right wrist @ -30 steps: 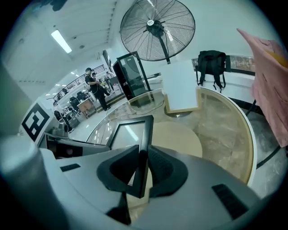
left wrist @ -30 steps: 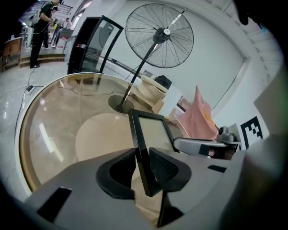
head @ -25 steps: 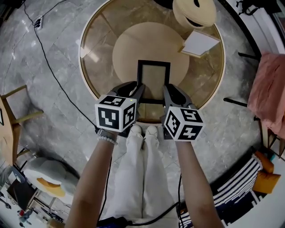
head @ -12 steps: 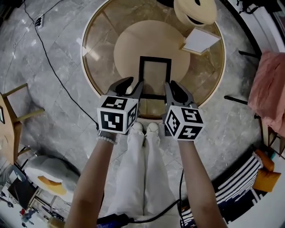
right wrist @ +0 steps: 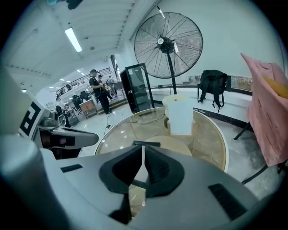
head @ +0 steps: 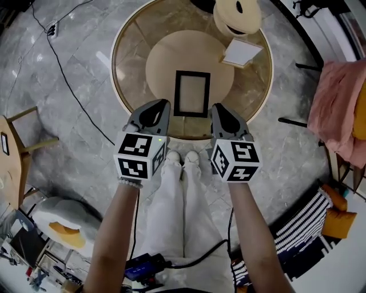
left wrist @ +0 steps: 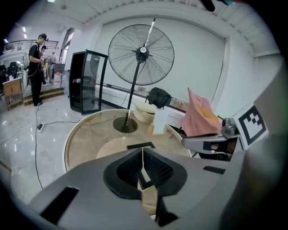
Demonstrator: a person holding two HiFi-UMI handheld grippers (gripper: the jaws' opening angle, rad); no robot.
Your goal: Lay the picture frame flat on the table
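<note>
Black-bordered picture frame (head: 192, 93), its centre showing tan, against a round tabletop (head: 137, 57) of amber-brown glass with a pale rim and a cream disc at its middle. A white-faced panel (head: 242, 52) edged in light wood and a round cream object (head: 237, 16) marked in black share the glass. The floor (head: 51, 143) is grey marble, veined with white. Salmon-pink cloth (head: 334, 109), black-and-white striped fabric (head: 311, 229), an orange cushion (head: 338, 226) and the person's white trousers (head: 171, 217) complete the palette.

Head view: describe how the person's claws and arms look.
Left claw and right claw: grey shells with dark linings, each bearing a white cube of black square markers. No sleeves; a pale bead bracelet on the left wrist.
</note>
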